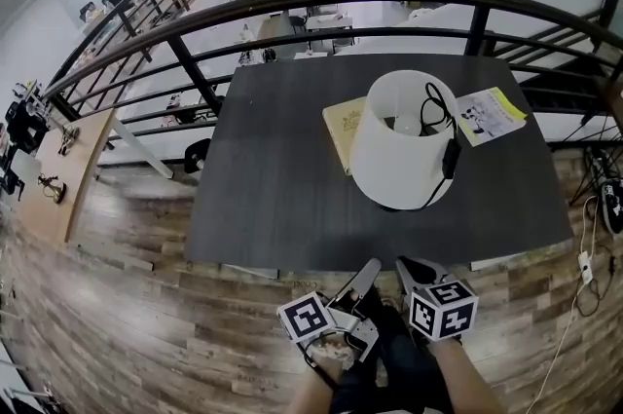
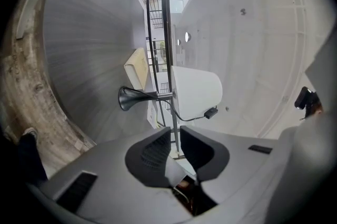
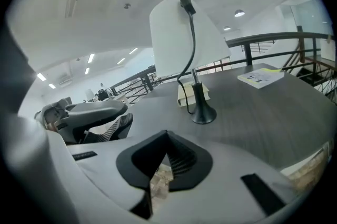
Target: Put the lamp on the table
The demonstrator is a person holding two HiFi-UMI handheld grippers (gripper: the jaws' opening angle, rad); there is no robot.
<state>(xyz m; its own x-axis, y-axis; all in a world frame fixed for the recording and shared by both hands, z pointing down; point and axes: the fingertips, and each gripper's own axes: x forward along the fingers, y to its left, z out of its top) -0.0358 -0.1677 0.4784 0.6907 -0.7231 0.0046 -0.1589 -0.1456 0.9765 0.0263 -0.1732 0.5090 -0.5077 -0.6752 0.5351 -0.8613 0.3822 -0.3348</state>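
The lamp [image 1: 401,141] is standing upright on the dark table [image 1: 263,178], a little right of the tabletop's centre in the head view. Its white shade [image 1: 387,164] is opening upward, and its black flared base [image 3: 203,113] is resting flat on the tabletop. A black cord [image 1: 435,108] is looping over the shade's rim at about 1 o'clock and running down the outside, with an inline switch [image 1: 450,159] hanging against the shade at about 3 o'clock.

A yellowish book [image 1: 343,122] is lying flat at about 10 o'clock from the shade, just beside the base and partly hidden by the shade from above. A printed pamphlet [image 1: 490,113] is lying at about 2 o'clock from the lamp, near the table's right edge and apart from it.

Both grippers are hovering at about 6 o'clock from the lamp, off the table's near edge and well clear of the lamp. The left gripper [image 2: 175,132] is sitting at 9 o'clock of the right one; its fingers are standing slightly apart, released, with nothing between them. The right gripper [image 3: 167,136] is pointing toward the lamp's base with its fingers clenched together on nothing.

A dark metal railing [image 1: 292,8] is curving past the table at 12 o'clock, and wooden flooring [image 1: 127,305] is spreading out at 7 o'clock.
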